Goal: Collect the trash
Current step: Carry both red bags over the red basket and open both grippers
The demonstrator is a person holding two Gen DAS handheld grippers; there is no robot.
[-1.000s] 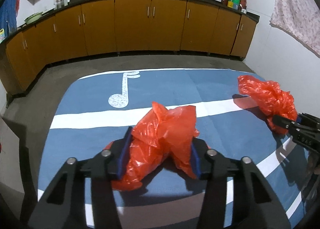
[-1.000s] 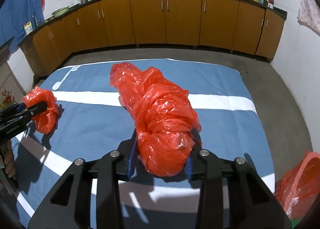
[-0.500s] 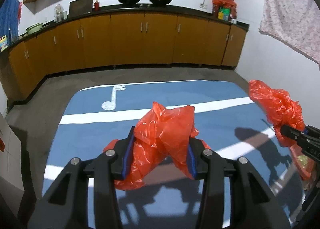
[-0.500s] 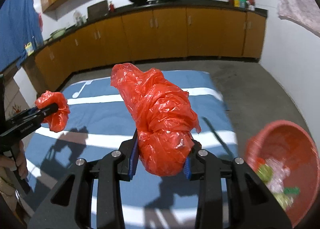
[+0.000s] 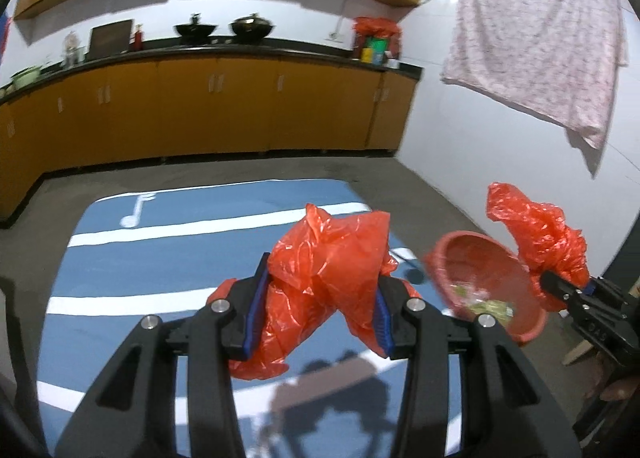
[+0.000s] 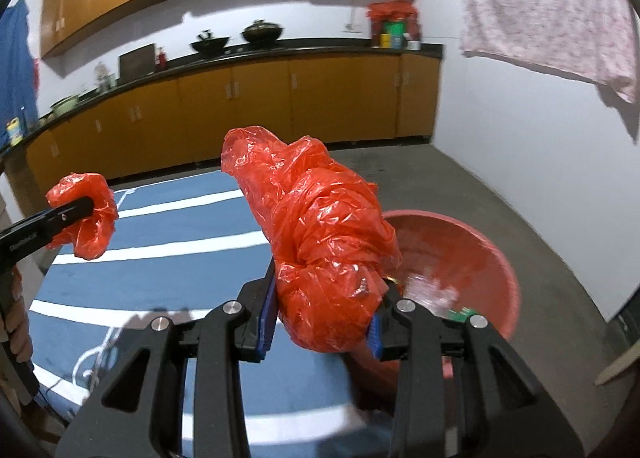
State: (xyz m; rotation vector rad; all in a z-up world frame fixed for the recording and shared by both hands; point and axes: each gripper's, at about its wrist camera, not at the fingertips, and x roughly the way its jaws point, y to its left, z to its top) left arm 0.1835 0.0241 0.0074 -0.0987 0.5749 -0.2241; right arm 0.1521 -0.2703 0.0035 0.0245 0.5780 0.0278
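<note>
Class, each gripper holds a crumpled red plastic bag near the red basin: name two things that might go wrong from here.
The left gripper pinches only loose folds of its red bag, which might slip out over the blue mat. The right gripper's bag bulges wide; dropped early, it might catch the red basin rim.

Each hand-held tool is a matte black plastic two-finger gripper. The left gripper has angular arms with long triangular cut-outs, round silver screw heads at the pivots, and ribbed blue pads on the inner faces of its fingers. The right gripper is built the same, with blue pads and silver screws. Small pale lettering, too small to read, marks each gripper's side.
</note>
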